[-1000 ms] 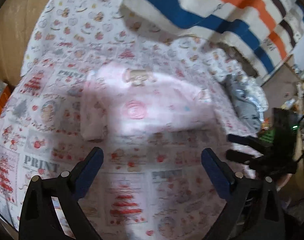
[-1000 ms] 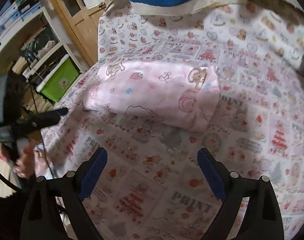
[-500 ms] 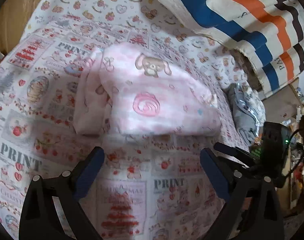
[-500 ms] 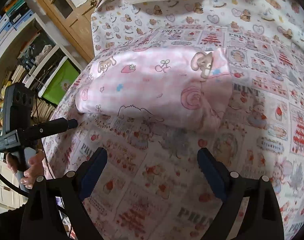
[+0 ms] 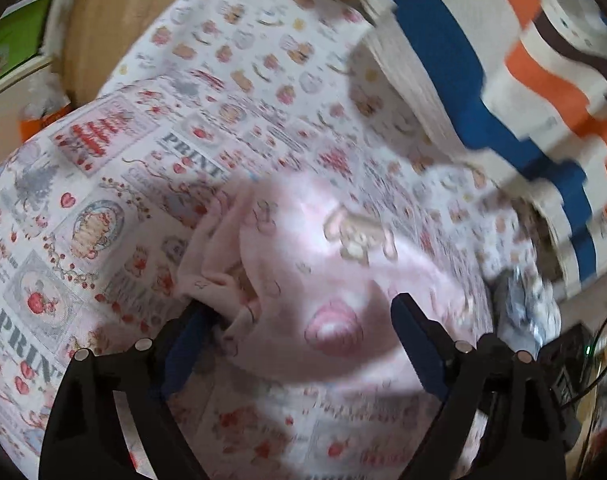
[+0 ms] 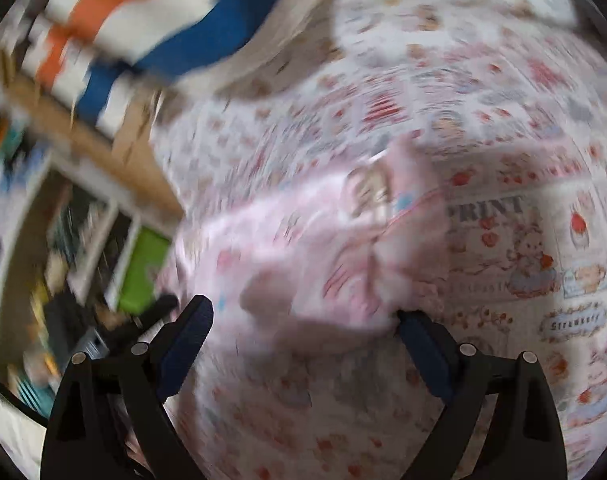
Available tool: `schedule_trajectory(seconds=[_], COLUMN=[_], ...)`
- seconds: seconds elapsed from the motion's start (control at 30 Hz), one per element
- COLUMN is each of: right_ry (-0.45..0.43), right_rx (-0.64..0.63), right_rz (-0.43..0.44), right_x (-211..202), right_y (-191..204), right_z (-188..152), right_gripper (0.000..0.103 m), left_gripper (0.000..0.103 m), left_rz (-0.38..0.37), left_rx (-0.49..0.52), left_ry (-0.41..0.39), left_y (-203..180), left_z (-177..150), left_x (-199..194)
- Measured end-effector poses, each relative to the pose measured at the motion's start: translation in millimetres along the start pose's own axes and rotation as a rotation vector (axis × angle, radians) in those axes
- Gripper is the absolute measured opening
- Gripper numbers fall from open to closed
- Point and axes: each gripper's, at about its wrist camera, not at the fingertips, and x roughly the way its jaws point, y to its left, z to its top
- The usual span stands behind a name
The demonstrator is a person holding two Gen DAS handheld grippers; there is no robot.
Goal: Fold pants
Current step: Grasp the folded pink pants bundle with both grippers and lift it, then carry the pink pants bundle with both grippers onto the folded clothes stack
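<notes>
Left wrist view: the left tongs (image 5: pixel 299 316) stand wide, their jaws having just been closing a little, with the near edge of the pants (image 5: pixel 327 280) between the blue pads (image 5: pixel 417 344); no pad clearly presses the cloth, so I read them as open around it, not gripping. The left pad sits at the bundle's loose layered end. Right wrist view, badly blurred: the right tongs (image 6: pixel 303 316) are likewise spread, the pink bundle between the pads, the right pad touching or just beside its edge; no grip shows.

The pants lie on the bed sheet (image 5: pixel 103 184), already folded into a compact pink packet. By my judgement most of the folding is done; one last fold or a tidy-up of the loose end may be left.

The left view alone shows the open layered end and a grey bundle (image 5: pixel 531 304) beyond the pants. The right view alone shows shelves (image 6: pixel 83 220) and a green box (image 6: pixel 143 268) beside the bed. Both show the striped blanket (image 5: pixel 483 92).
</notes>
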Motion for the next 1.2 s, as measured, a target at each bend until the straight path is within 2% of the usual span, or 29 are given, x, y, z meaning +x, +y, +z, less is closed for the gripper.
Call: schedule_trajectory(seconds=[0.13, 0.2, 0.23, 0.27, 0.3, 0.33, 0.37, 0.4, 0.43, 0.47, 0.5, 0.67, 0.83, 0.93, 1.07, 1.2], right_ry=[-0.020, -0.030, -0.034, -0.044, -0.055, -0.065, -0.067, -0.066, -0.049, -0.044, -0.048, -0.094, -0.239, -0.344, -0.459, -0.582], right_rx=[-0.034, -0.066, -0.078, -0.094, -0.108, -0.132, -0.162, -0.198, -0.249, -0.270, -0.288, -0.355, -0.471, -0.534, -0.562, -0.543], right_rz=[-0.015, -0.018, -0.018, -0.025, -0.034, -0.050, -0.081, -0.128, -0.159, -0.142, -0.125, -0.116, -0.115, -0.138, -0.163, -0.227], right_x=[8.3, 13.3, 14.5, 17.4, 18.7, 20.5, 23.1, 25.8, 30.6, 31.2, 29.7, 8.3, -32.0, -63.4, -107.6, -158.9], right_y=[5.8, 10.5, 11.9, 14.2, 15.6, 17.8, 19.9, 22.8, 25.3, 26.1, 26.9, 41.0, 64.7, 75.2, 74.1, 54.3], right_z=[5.6, 6.9, 5.9, 6.1, 6.1, 5.4, 4.5, 3.7, 3.2, 3.5, 3.5, 2.1, -0.8, 1.2, 10.7, 22.5], right_gripper=[0.093, 0.094, 0.095, 0.095, 0.095, 0.095, 0.082, 0.067, 0.038, 0.029, 0.024, 0.019, 0.019, 0.019, 0.019, 0.019], left_gripper=[0.087, 0.067, 0.044, 0.034, 0.034, 0.028, 0.024, 0.022, 0.020, 0.020, 0.019, 0.019, 0.019, 0.019, 0.019, 0.019], left_rz=[0.028, 0.045, 0.040, 0.028, 0.037, 0.059, 0.077, 0.094, 0.100, 0.105, 0.108, 0.094, 0.048, -0.014, -0.057, -0.124], left_rx=[0.006, 0.030, 0.045, 0.057, 0.087, 0.131, 0.176, 0.215, 0.246, 0.264, 0.285, 0.373, 0.464, 0.515, 0.598, 0.680], left_ry=[-0.025, -0.031, -0.015, -0.001, -0.010, -0.032, -0.046, -0.058, -0.067, -0.070, -0.075, -0.134, -0.237, -0.291, -0.363, -0.409], left_y=[-4.6, -8.2, -9.1, -10.3, -13.6, -18.3, -24.2, -29.4, -33.6, -36.4, -39.1, -55.5, -80.4, -101.1, -145.6, -206.4], left_z=[1.0, -1.4, -3.2, -5.1, -7.4, -9.9, -12.2, -13.7, -14.9, -15.1, -15.2, -14.7, -13.8, -11.7, -12.8, -21.3], left_x=[5.8, 9.1, 13.4, 17.5, 18.7, 17.1, 15.4, 13.2, 11.3, 10.2, 8.8, -11.7, -40.5, -53.7, -60.8, -54.7])
